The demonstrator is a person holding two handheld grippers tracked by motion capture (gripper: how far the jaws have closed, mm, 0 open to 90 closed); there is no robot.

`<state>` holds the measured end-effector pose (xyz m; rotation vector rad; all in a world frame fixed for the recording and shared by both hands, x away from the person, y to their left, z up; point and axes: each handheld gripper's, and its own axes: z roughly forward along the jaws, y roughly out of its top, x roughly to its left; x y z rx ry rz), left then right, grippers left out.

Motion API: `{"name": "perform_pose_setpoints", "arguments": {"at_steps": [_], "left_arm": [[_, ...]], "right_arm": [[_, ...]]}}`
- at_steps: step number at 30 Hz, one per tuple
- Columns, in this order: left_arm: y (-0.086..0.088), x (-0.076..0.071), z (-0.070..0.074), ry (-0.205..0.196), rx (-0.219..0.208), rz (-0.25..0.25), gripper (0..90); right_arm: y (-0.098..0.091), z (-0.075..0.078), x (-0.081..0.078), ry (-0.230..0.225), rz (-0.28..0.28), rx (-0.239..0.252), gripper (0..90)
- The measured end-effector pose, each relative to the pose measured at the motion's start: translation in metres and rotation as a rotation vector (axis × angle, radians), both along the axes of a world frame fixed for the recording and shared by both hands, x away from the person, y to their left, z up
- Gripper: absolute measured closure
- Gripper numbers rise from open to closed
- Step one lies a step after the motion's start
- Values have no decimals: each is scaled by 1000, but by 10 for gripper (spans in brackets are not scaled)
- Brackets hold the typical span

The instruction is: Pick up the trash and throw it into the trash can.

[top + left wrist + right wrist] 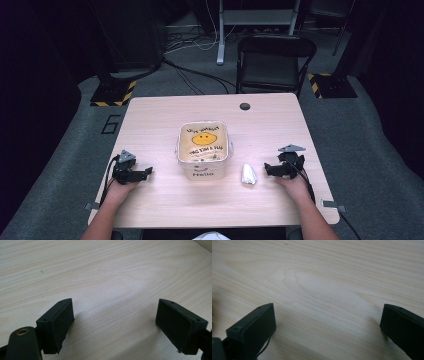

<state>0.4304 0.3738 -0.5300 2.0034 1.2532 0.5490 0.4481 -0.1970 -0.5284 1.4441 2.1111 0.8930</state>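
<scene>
A square open-topped container (pixel 203 149) with a yellow smiley face and printed words stands mid-table. Just right of it lies a small foil-wrapped lump (pixel 248 174). My left gripper (pixel 145 173) rests low on the table's left side, pointing toward the container, jaws wide open. In the left gripper view my left gripper (pixel 115 322) has only bare wood between its pads. My right gripper (pixel 268 170) sits at the right, a short way from the foil lump, pointing toward it. In the right gripper view my right gripper (pixel 328 325) stands open over bare wood.
The light wooden table (pixel 165 112) has a round cable hole (pixel 244 106) at its far edge. A black chair (pixel 272 62) stands behind the table. Cables and yellow-black striped stand feet (pixel 115 92) lie on the grey floor beyond.
</scene>
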Motion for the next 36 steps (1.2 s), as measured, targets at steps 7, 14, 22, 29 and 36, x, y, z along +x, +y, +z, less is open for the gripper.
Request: {"name": "perform_pose_setpoints", "arguments": {"at_steps": [7,14,22,29,36], "left_arm": [[0,0,0,1,0,-2,150],[0,-1,0,1,0,-2,149],[0,-1,0,1,2,-1,150],[0,-1,0,1,1,-1,150],[1,-1,1,15,5,-13,149]], "right_arm": [[0,0,0,0,-1,2,0],[1,0,-2,0,-18,0,5],[1,2,-2,0,-6,-5,47],[-2,6,-3,-5,19,-2,193],[-3,10,-7,21,18,-3,300]]}}
